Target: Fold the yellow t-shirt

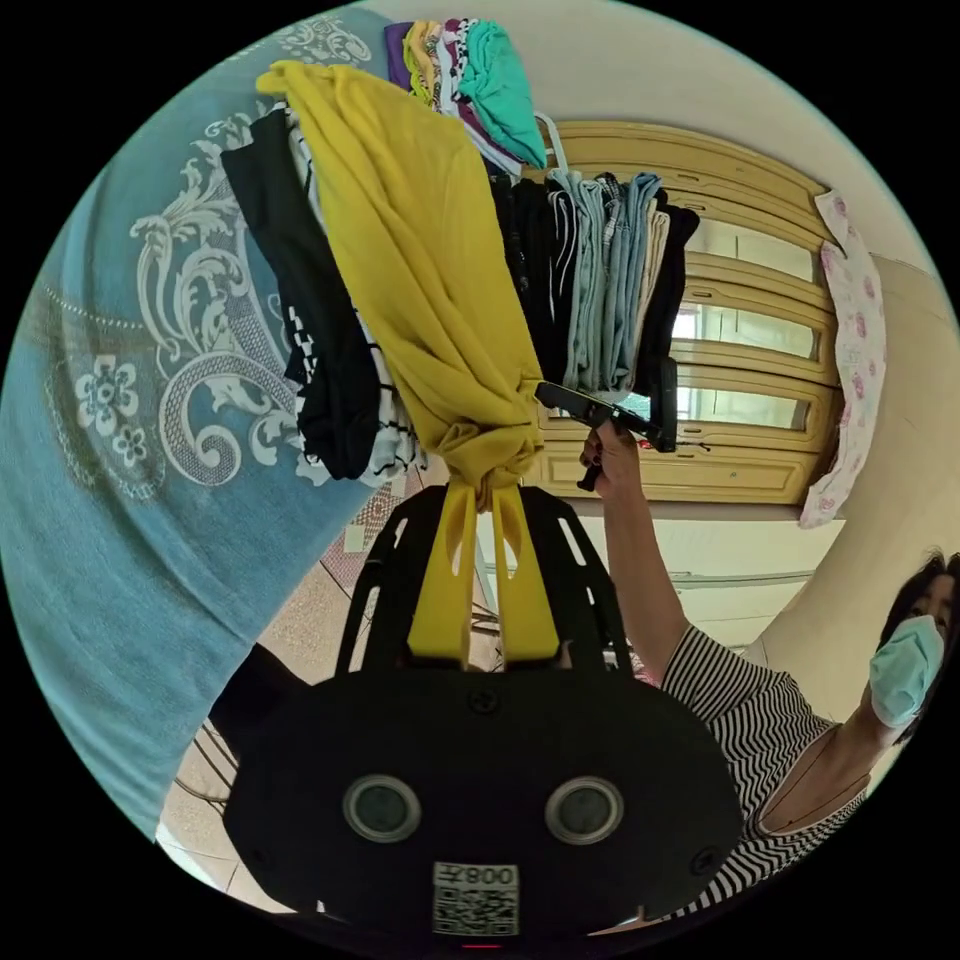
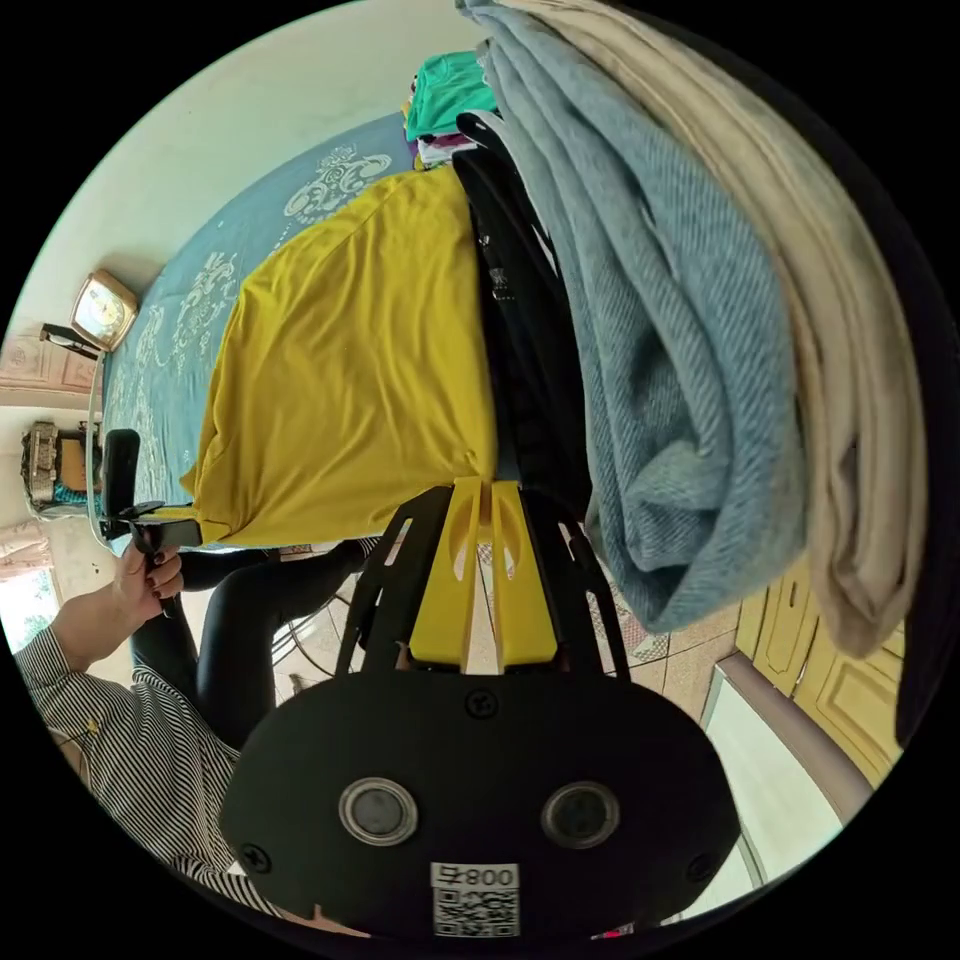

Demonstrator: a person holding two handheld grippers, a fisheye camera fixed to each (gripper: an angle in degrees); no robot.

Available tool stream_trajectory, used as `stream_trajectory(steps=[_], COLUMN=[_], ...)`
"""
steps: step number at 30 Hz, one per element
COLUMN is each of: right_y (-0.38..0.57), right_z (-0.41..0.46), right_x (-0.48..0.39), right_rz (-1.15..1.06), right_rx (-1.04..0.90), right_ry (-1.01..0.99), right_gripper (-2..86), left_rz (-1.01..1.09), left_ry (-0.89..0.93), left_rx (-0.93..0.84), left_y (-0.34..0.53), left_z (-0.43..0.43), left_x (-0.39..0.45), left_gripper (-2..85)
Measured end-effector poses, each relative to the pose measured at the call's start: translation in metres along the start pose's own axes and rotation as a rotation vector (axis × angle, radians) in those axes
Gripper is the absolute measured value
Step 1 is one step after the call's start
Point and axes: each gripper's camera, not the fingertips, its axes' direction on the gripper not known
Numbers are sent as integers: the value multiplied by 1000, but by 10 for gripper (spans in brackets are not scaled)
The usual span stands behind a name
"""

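Observation:
The yellow t-shirt [image 1: 420,250] runs from the blue bedspread to my left gripper [image 1: 487,490], whose yellow jaws are shut on its bunched end. Beside that bunch, a hand holds the other gripper [image 1: 600,410] with its tip against the shirt's edge. In the right gripper view the yellow t-shirt [image 2: 350,380] is stretched into a wide panel. My right gripper [image 2: 487,488] is shut on one lower corner. At the opposite corner a hand holds the left gripper [image 2: 150,520] on the shirt.
A blue bedspread [image 1: 130,420] with a white pattern lies under the clothes. Black garments [image 1: 310,330], folded blue-grey pieces [image 1: 610,290] and a teal cloth [image 1: 500,85] are piled beside the shirt. A grey-blue knit [image 2: 680,350] and a beige cloth [image 2: 840,380] hang close. A wooden cabinet [image 1: 740,330] stands behind.

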Motion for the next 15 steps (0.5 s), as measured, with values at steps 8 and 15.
stream_trajectory(steps=[8,15], right_y=[5,39], right_z=[18,-9], right_x=[2,-6], right_rz=[71,146], right_rx=[26,152], right_ry=[-3,80], right_gripper=[29,29], left_rz=[-167,-122], left_ry=[101,66], left_rx=[16,25], left_y=[0,20], left_z=[23,11], left_x=[-67,-76], left_gripper=[18,5])
